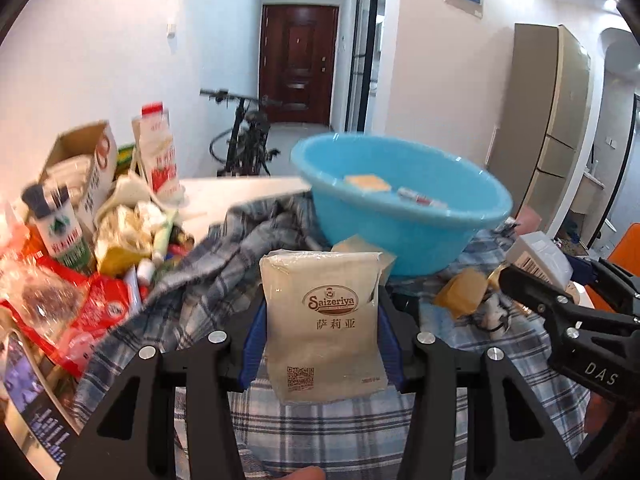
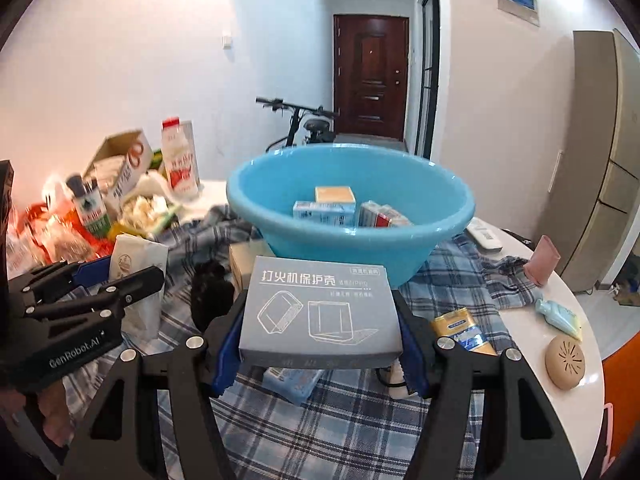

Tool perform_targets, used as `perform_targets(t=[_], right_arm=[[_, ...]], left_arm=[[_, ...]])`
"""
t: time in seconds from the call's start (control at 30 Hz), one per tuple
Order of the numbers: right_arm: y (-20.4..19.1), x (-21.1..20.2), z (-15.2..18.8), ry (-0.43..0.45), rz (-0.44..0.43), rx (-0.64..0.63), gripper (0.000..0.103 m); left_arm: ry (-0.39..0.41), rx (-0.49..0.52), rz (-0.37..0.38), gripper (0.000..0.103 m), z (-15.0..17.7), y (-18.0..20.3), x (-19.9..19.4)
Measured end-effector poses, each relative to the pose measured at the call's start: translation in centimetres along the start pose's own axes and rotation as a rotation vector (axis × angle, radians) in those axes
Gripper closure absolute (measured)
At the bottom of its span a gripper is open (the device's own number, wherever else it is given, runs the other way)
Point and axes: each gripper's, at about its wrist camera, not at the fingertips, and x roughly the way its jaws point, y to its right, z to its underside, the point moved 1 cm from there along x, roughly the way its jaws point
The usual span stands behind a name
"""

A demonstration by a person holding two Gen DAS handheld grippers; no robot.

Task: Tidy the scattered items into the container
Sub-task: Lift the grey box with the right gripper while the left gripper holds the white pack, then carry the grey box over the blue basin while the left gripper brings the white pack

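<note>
The blue basin [image 2: 352, 216] is sitting on the plaid cloth [image 2: 352, 420] over the white tabletop [image 2: 576, 320], just beyond both my tongs, with three small boxes [image 2: 334, 200] already lying inside it. My left tongs [image 1: 320, 328] are gripping a beige Saizeriya packet [image 1: 324, 320] upright between their blue pads. My right tongs [image 2: 320, 320] are clamping a grey box [image 2: 320, 312] flat, in front of the basin's near wall. On the cloth near me a gold tube [image 2: 464, 330] is lying, with a round beige case [image 2: 565, 358] and a pale green bottle [image 2: 558, 314] on the bare tabletop to its right. To the left, cartons, bottles and red wrappers [image 1: 100, 308] are crowding together. Behind, a bicycle [image 2: 304, 124] is leaning by the wall before a dark red door [image 2: 370, 76].
</note>
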Motion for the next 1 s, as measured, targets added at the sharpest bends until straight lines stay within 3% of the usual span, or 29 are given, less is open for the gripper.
perform_targets(t=[0.5,1.0], right_arm=[[1.2,-3.8,-2.9,0.085,0.000,0.035,0.036],[2.2,-2.3,-7.7,0.106,0.009,0.028,0.036]], left_arm=[[0.050,0.051,0.043,0.055,-3.7,3.7,-2.0],[0.090,0.067,0.025,0.055,-8.7,4.0,-1.1]])
